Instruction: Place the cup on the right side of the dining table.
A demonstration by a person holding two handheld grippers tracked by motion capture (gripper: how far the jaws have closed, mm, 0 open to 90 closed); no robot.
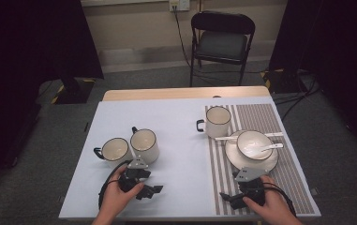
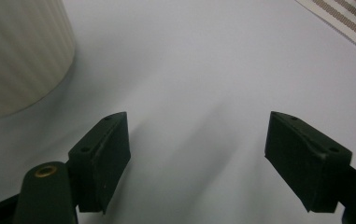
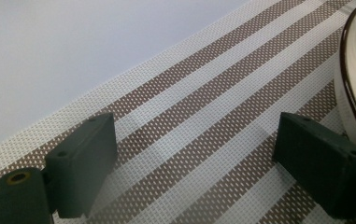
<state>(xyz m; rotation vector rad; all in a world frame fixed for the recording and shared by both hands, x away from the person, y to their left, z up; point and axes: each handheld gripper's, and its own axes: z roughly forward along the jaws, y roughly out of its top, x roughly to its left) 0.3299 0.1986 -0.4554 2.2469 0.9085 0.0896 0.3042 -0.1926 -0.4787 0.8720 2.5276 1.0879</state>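
Both of your grippers sit low at the near edge of the desk (image 1: 176, 122), jaws spread wide and holding nothing. Your left gripper (image 1: 149, 191) rests just in front of the two mugs: the right one (image 1: 145, 145) stands upright, the left one (image 1: 115, 151) beside it, apparently touching it. Swing in carelessly and you could knock one mug into the other or tip it. Your right gripper (image 1: 226, 198) lies on the striped mat (image 1: 260, 117), close to the plate (image 1: 253, 163) that carries a bowl (image 1: 253, 144) and spoon (image 1: 266, 148). A jaw catching the plate rim could jolt the bowl and send the spoon off.
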